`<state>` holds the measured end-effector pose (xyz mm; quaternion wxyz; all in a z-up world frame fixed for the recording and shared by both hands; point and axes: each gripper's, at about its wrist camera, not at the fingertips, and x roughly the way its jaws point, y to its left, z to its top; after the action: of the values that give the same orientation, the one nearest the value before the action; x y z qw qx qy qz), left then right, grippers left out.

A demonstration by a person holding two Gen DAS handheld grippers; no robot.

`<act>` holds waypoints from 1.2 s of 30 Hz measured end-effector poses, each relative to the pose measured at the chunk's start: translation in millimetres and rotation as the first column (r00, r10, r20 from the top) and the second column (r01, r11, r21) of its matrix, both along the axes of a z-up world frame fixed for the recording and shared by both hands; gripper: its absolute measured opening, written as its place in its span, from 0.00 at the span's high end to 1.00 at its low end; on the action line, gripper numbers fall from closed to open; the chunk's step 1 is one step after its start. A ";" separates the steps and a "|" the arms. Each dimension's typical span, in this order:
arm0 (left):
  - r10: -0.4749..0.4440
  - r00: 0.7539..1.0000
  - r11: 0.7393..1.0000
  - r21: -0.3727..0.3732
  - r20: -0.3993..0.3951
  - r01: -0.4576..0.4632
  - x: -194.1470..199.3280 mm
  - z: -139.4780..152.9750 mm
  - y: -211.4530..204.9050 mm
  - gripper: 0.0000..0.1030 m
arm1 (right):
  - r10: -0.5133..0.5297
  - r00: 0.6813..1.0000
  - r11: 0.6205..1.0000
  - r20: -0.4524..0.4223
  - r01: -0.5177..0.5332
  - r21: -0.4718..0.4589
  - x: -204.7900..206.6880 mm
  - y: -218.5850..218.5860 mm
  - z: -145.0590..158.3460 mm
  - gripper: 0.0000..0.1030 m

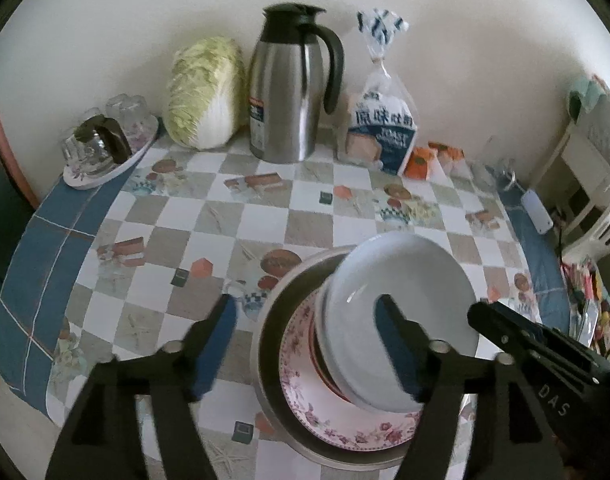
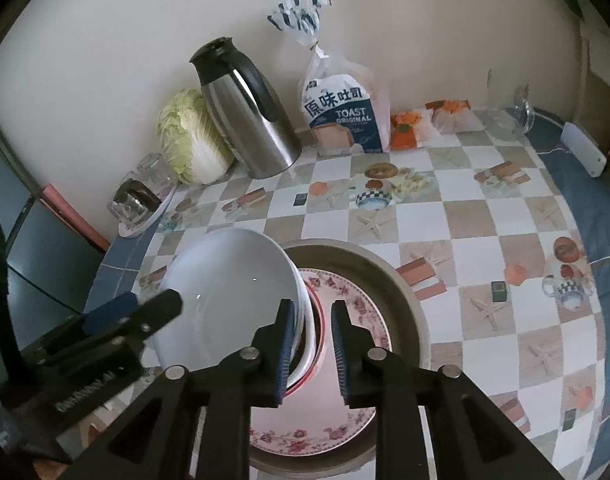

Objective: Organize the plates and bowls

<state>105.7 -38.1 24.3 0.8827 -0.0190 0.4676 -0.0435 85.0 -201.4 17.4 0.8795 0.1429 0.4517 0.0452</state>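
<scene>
A white bowl point(image 1: 401, 296) is tilted on a pink floral plate point(image 1: 345, 412), which lies in a wide grey dish point(image 1: 273, 328) on the checkered table. A red-rimmed bowl shows under the white one. My left gripper point(image 1: 305, 340) is open wide, its right finger over the white bowl's inside and its left finger over the table. My right gripper point(image 2: 313, 344) is partly open, straddling the edge of the white bowl point(image 2: 233, 300), above the floral plate point(image 2: 345, 428) and grey dish point(image 2: 405, 300). It does not clamp the rim.
At the back wall stand a cabbage point(image 1: 205, 92), a steel thermos jug point(image 1: 293, 88), a bag of toast point(image 1: 385, 128) and orange packets point(image 1: 425, 160). A tray of glasses point(image 1: 105, 148) sits back left. A white device point(image 2: 585, 148) lies on the blue cloth at right.
</scene>
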 end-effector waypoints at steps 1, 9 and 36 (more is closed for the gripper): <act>0.009 1.000 1.000 0.001 0.007 -0.009 -0.8 1.2 2.4 0.18 | -0.001 1.000 1.000 0.004 0.001 -0.004 -0.9 0.2 1.1 0.69; 0.059 0.998 0.997 0.042 0.017 -0.060 -15.2 -6.9 23.5 0.08 | -0.014 0.999 0.999 0.032 0.015 -0.032 -11.5 0.1 3.5 0.21; -0.034 0.999 0.989 0.142 -0.043 0.040 -55.6 -41.6 36.0 0.08 | -0.024 0.999 0.989 0.029 0.028 -0.146 -62.6 9.8 -24.0 0.00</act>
<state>50.1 -2.0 -17.3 0.8712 0.0519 0.4876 -0.0257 22.4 -191.7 -6.6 0.8942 0.0832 0.4398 0.0026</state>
